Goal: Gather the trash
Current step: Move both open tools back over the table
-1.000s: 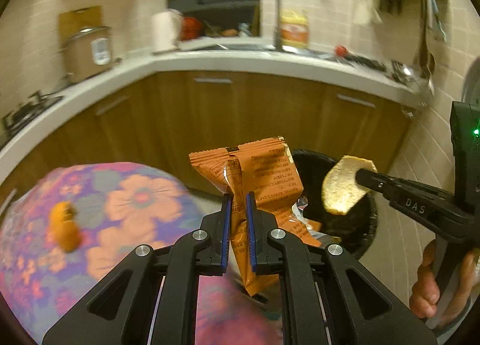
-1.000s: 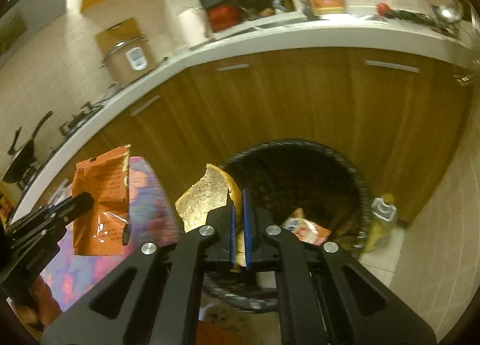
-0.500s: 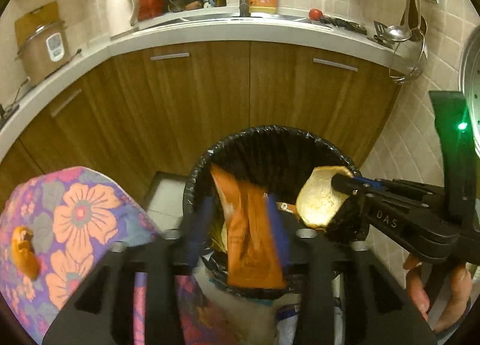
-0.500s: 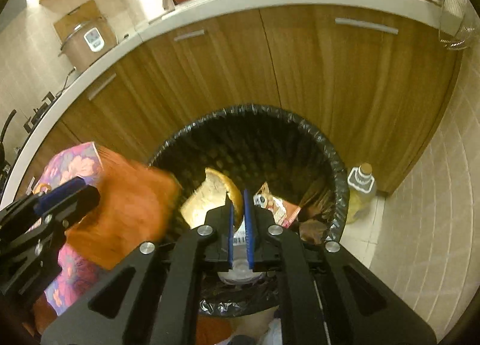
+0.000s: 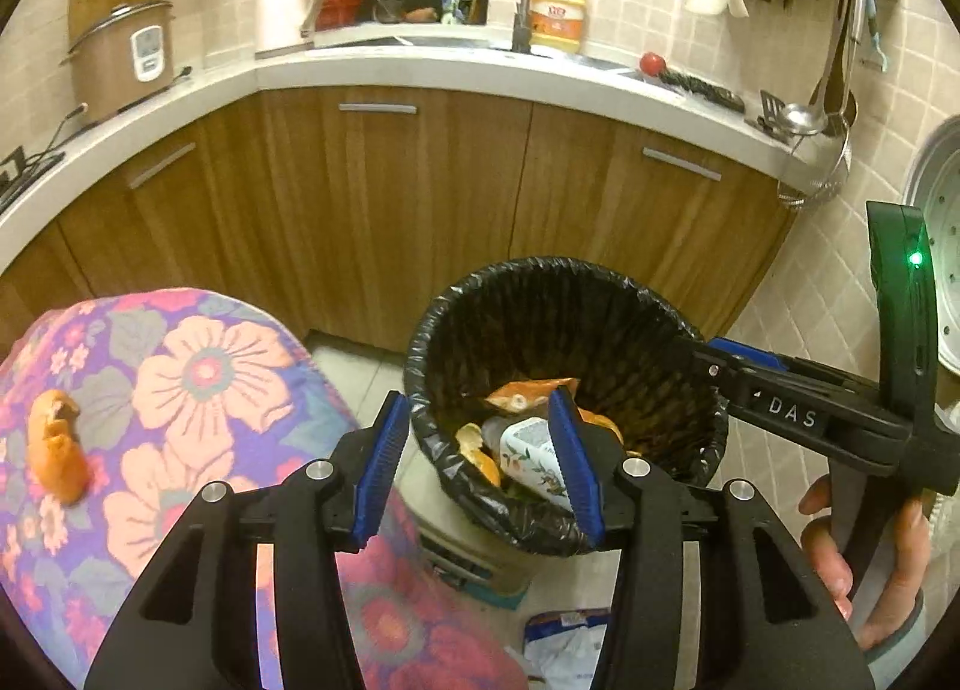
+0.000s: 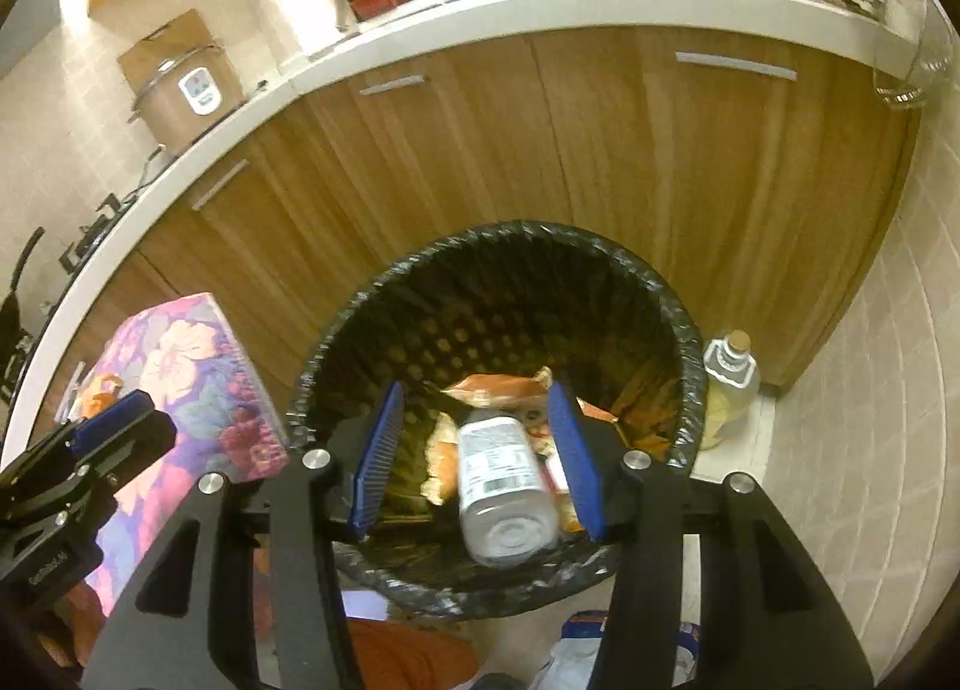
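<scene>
A black-lined trash bin [image 5: 540, 282] stands on the floor before the wooden cabinets; it also shows in the right wrist view [image 6: 498, 246]. Inside lie an orange snack wrapper [image 5: 531, 390], orange peels [image 5: 477, 450] and a white bottle [image 6: 504, 486]. My left gripper [image 5: 480, 459] is open and empty above the bin's near rim. My right gripper [image 6: 477, 453] is open and empty above the bin. A piece of orange peel [image 5: 57, 450] lies on the floral tablecloth [image 5: 198, 378] at the left.
Wooden cabinets [image 5: 420, 198] and a white counter [image 5: 420, 72] with a rice cooker [image 5: 123, 60], kettle and sink stand behind. A yellow-liquid bottle [image 6: 729, 384] stands right of the bin. A crumpled white wrapper [image 5: 564, 648] lies on the floor near the bin.
Both grippers opened over the bin. The orange wrapper dropped from my left gripper and the peel piece from my right gripper into the bin.
</scene>
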Tool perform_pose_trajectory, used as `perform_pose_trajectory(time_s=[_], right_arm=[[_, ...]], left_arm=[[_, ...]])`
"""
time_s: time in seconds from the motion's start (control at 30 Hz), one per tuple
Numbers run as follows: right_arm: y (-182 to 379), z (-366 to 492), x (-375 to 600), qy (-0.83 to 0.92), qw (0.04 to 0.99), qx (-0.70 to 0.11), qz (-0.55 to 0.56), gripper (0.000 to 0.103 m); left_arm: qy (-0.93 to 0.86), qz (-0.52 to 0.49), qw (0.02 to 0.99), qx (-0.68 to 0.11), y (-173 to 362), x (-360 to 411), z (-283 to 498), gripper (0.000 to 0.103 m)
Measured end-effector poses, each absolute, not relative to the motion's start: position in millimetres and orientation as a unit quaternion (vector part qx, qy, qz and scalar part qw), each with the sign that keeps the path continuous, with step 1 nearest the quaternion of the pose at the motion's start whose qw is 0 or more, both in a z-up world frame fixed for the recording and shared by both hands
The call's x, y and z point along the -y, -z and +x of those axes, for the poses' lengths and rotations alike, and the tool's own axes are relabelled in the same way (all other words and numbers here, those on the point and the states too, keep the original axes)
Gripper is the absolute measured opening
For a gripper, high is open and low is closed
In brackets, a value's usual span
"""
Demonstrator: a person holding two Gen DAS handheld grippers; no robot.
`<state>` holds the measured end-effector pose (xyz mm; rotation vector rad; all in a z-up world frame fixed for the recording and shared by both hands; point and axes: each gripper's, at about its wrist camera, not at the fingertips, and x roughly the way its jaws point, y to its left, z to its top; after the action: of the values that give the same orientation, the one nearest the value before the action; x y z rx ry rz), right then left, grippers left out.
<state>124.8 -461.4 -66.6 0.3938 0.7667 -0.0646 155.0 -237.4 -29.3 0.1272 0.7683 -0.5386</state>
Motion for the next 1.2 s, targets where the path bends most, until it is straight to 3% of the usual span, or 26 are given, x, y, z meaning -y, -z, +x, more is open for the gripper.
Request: perform_pose_trajectory(time_s=[0.17,0.6,0.77,1.03,1.2], right_arm=[[45.9,121.7,430.6,0.003,0.92,-0.351,0.172,0.047],[-4.5,129.8,299.1,-0.105,0.942,-0.309,0.082,0.059],[-13.6,138.7,244.0,-0.136,0.941,-0.308,0.042,0.063],[-14.0,152.5,174.4,-0.171,0.936,-0.306,0.003,0.068],[-5.4,171.4,132.8,-0.186,0.933,-0.307,-0.018,0.069]], left_arm=[[0.246,0.044,0.904,-0.348,13.4,209.2,143.5,0.048],[0.154,-0.035,0.953,-0.259,-49.4,67.2,109.9,0.073],[0.098,-0.049,0.965,-0.237,-62.1,-2.4,104.4,0.076],[0.005,-0.081,0.966,-0.244,-53.8,-111.4,109.2,0.083],[-0.02,-0.103,0.95,-0.295,-19.6,-162.8,132.0,0.088]])
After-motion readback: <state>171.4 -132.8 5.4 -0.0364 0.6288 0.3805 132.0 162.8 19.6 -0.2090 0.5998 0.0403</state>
